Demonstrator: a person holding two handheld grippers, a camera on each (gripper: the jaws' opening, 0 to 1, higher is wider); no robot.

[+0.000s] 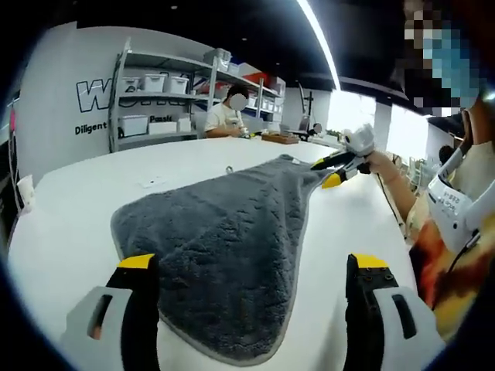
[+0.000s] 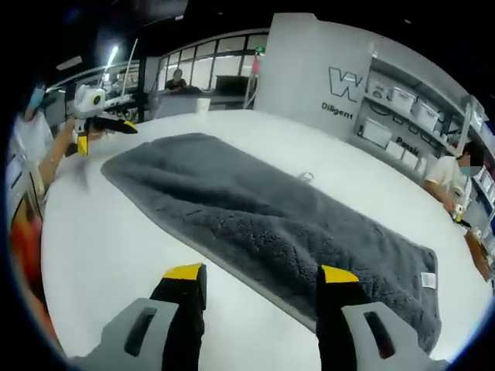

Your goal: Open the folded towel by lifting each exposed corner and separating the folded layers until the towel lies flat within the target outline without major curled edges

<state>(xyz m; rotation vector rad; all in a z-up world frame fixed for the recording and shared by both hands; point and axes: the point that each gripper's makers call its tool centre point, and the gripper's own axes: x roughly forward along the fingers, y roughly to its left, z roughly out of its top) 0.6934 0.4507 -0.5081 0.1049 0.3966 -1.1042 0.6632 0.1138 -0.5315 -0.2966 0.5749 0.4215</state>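
— What writing can you read?

— On the grey wall [image 2: 309, 69], big outlined letters starting "W", and under them "Diligent". The towel [image 2: 271, 224] carries a small white tag [image 2: 428, 280] at 4 o'clock in my right gripper view; its print is too small to read.

— And your fingers?

— My left gripper [image 1: 254, 267] is spread wide, the grey towel lying flat on the white table [image 1: 93, 201] between its jaws. My right gripper [image 2: 261, 272] is also parted, holding nothing, the towel's near edge just beyond its tips.

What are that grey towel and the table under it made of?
The towel looks like plush microfibre or terry: fuzzy, matte, clumped pile with a stitched edge. The table seems a smooth white laminate or painted board with a faint sheen; its exact material can't be told.
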